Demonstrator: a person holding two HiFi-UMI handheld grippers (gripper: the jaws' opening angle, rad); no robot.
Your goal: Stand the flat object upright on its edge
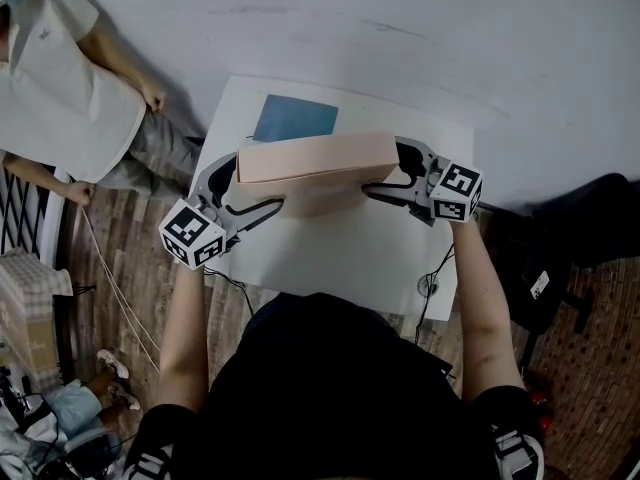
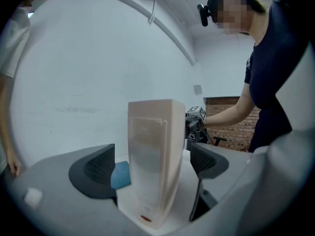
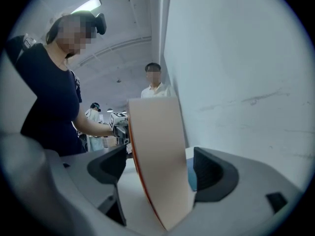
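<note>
In the head view, the bottom edge of the flat box (image 1: pixel 318 158) is hidden by its own top face, so its contact with the table (image 1: pixel 330 258) cannot be seen there. The tips of both grippers' jaws are covered by the box ends in that view. The blue sheet (image 1: pixel 295 118), at 11 o'clock from the box, is cut off along its near side by the box. In the gripper views only slivers of it are seen past the box. A person in a white shirt (image 1: pixel 60 88) is cropped at the 10 o'clock corner.

The box is seen upright on its long edge on the table, toward 12 o'clock from the table's middle. Whether it leans slightly cannot be judged through the wide lenses.

The left gripper (image 1: pixel 245 190) is placed at the box's 9 o'clock end and the right gripper (image 1: pixel 395 175) at its 3 o'clock end. In each gripper view the jaws are spread wide, with the box end standing between them. A gap is seen on both sides, and neither jaw is pressed on the box.
</note>
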